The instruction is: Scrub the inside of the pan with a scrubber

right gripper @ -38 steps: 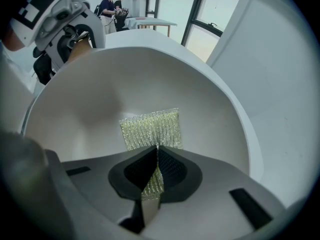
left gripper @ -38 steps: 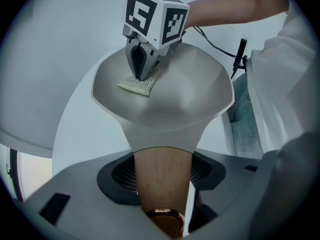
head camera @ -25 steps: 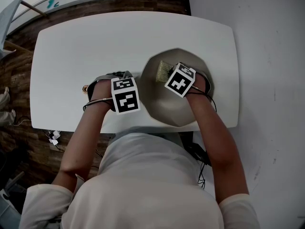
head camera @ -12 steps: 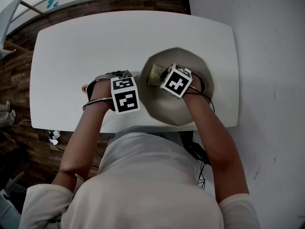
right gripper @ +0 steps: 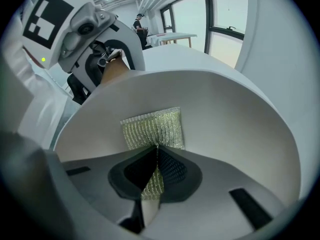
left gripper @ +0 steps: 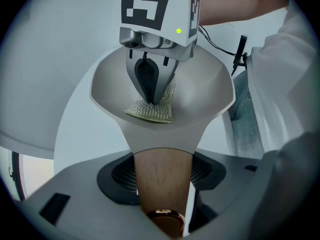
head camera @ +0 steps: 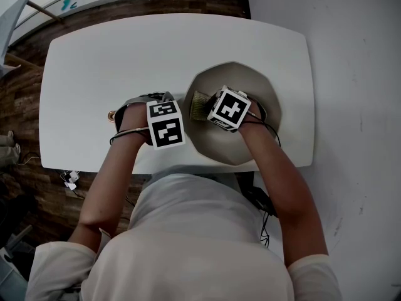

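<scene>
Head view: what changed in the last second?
The right tongs, shut on the scrubber, slid it left across the inside of the pan. The left tongs stayed clamped on the wooden handle; the pan did not shift.

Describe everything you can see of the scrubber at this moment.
The scrubber is a flat, roughly rectangular pad of yellow-green mesh with a metallic glint, ribbed in fine rows. The right gripper is shut on its near edge, pinching it into a fold. The free part spreads flat against the pale grey inner surface of the pan, on the side toward the wooden handle. It looks intact, and no foam or water shows on it.
</scene>
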`<move>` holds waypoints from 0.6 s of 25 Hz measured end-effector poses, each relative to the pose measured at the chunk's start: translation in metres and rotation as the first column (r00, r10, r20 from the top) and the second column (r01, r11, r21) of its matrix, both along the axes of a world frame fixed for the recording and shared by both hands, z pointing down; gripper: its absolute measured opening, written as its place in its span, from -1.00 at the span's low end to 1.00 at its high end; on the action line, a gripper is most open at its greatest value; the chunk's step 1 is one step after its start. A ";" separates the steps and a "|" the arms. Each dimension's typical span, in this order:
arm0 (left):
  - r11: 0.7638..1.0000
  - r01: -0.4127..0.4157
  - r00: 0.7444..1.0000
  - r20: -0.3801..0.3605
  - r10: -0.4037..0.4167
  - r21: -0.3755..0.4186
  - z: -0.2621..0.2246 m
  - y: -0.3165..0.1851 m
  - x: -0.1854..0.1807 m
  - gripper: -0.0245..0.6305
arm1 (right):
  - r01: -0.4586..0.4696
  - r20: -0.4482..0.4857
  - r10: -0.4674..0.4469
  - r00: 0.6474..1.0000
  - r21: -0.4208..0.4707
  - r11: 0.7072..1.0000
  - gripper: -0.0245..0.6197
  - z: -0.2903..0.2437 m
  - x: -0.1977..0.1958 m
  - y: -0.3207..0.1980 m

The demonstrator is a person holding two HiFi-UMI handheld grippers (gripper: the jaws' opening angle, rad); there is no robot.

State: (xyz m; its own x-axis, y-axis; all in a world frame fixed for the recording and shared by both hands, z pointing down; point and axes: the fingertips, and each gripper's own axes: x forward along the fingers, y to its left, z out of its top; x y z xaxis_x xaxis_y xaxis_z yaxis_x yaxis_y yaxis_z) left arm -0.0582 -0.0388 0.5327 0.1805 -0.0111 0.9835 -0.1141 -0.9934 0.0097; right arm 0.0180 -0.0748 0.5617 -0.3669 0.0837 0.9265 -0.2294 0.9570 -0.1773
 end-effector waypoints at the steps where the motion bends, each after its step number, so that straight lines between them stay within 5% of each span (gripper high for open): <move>1: 1.000 -0.001 1.000 0.003 0.001 0.000 0.000 0.000 0.000 -0.11 | 0.002 0.008 -0.002 1.000 -0.019 1.000 -0.84 0.000 -0.001 0.003; 15: 1.000 0.006 1.000 0.007 -0.006 0.003 0.001 0.000 0.001 -0.10 | 0.092 0.037 -0.086 0.996 -0.214 0.972 -0.84 0.001 -0.006 0.044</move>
